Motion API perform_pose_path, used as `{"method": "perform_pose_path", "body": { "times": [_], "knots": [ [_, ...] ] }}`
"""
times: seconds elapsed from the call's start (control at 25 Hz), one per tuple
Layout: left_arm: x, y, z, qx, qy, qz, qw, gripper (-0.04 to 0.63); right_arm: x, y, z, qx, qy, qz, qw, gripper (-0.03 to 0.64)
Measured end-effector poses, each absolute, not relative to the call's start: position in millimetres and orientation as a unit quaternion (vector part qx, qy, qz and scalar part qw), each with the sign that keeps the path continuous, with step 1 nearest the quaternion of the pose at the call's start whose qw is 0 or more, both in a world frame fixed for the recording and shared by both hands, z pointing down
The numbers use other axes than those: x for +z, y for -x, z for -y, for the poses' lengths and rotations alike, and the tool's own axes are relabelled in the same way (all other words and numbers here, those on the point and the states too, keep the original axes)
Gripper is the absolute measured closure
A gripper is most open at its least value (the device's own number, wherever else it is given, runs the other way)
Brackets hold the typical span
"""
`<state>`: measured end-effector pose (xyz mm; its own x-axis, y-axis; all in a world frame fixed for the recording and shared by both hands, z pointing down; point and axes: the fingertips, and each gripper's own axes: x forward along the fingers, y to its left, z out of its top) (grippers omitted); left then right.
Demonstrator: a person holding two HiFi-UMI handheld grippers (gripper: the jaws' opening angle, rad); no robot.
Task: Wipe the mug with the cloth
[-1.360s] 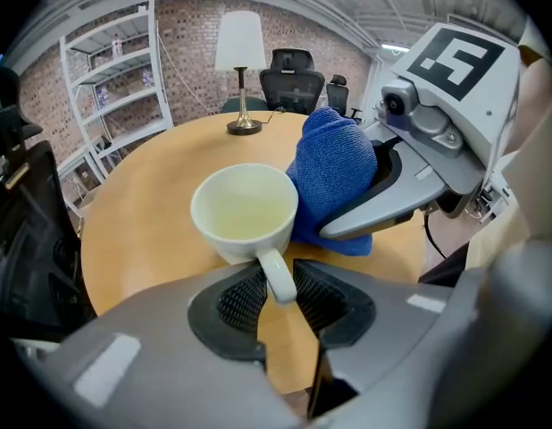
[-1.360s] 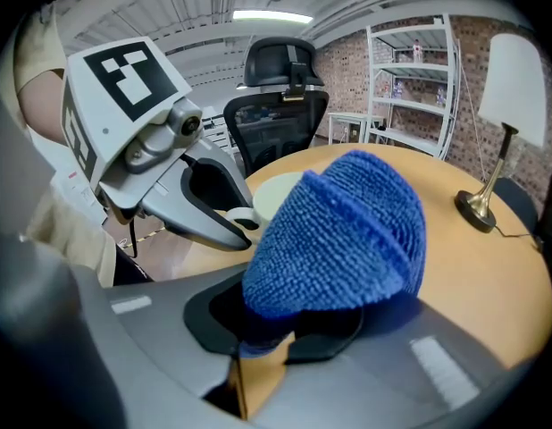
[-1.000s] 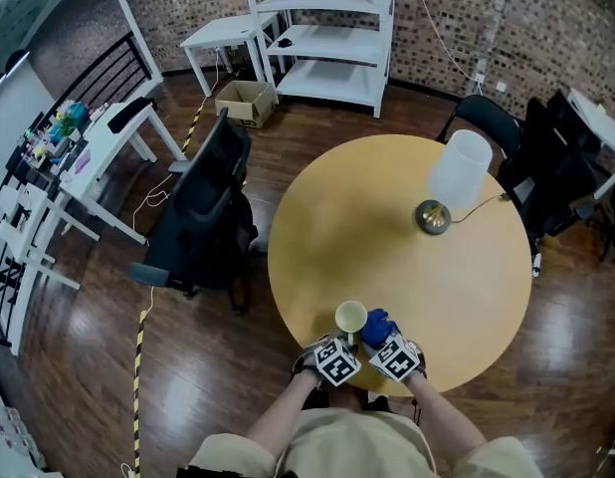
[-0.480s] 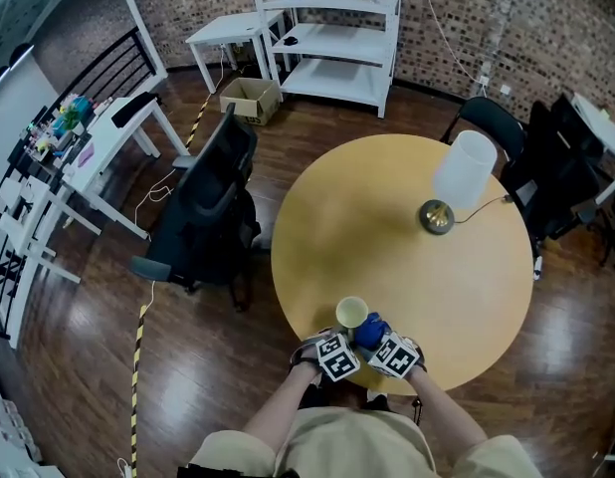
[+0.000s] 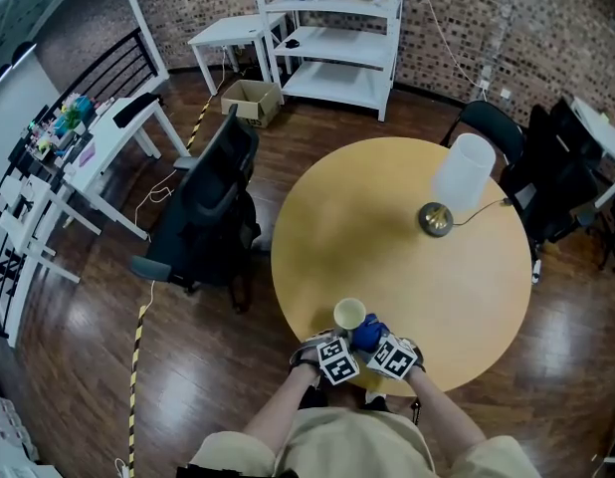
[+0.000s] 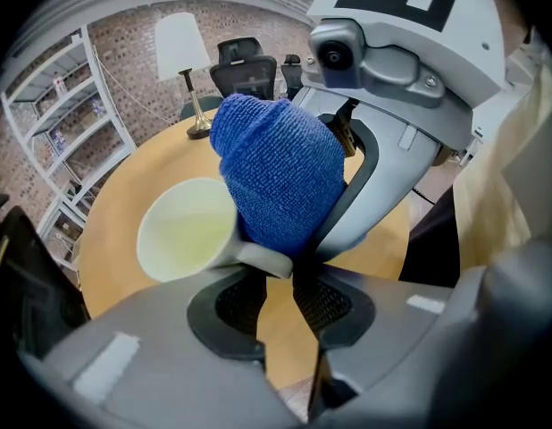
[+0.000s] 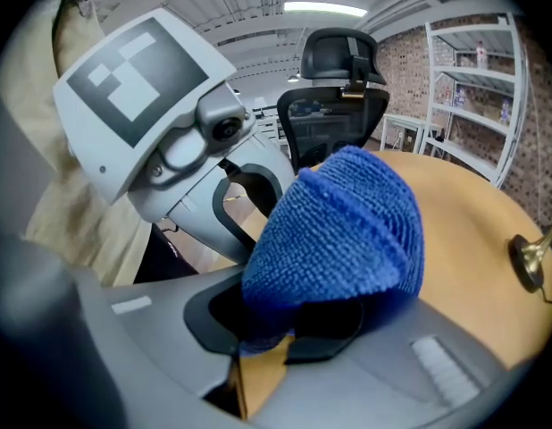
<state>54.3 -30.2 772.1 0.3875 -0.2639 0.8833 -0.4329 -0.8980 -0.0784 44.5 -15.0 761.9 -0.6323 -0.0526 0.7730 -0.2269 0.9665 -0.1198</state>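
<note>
A black office chair (image 5: 208,207) stands off the left edge of the round counter (image 5: 387,237). At the counter's near rim the left claw (image 6: 278,280) is clamped on the handle of the pale mug (image 6: 182,231), whose mouth faces up; whether its base rests on the counter I cannot tell. Just right of it, the bunched blue cloth (image 7: 338,231) touches the mug's side above the handle. The right claw (image 7: 289,324) is pinched tight on that cloth. Far right, well apart, stands a white-shaded lamp (image 5: 462,172).
</note>
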Motion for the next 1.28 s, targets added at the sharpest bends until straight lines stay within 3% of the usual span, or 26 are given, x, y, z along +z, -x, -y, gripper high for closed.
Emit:
{"method": "perform_pose_path", "body": {
  "times": [0.4,0.72,0.84,1.28],
  "knots": [
    [762.1,-46.6,35.9,0.442,-0.828,0.301,0.167,0.44,757.8,-97.0,38.7,0.207,-0.186,0.894,0.351,0.554],
    [762.6,-50.3,45.8,0.41,-0.794,0.394,0.216,0.47,749.0,-108.3,43.4,0.227,-0.22,0.892,0.323,0.554],
    [763.8,-47.7,47.7,0.401,-0.779,0.426,0.226,0.51,748.4,-108.4,43.9,0.228,-0.224,0.892,0.32,0.554],
    [762.2,16.4,47.1,0.366,-0.753,0.48,0.264,0.538,745.4,-114.9,46.7,0.238,-0.232,0.891,0.311,0.554]
  ]
}}
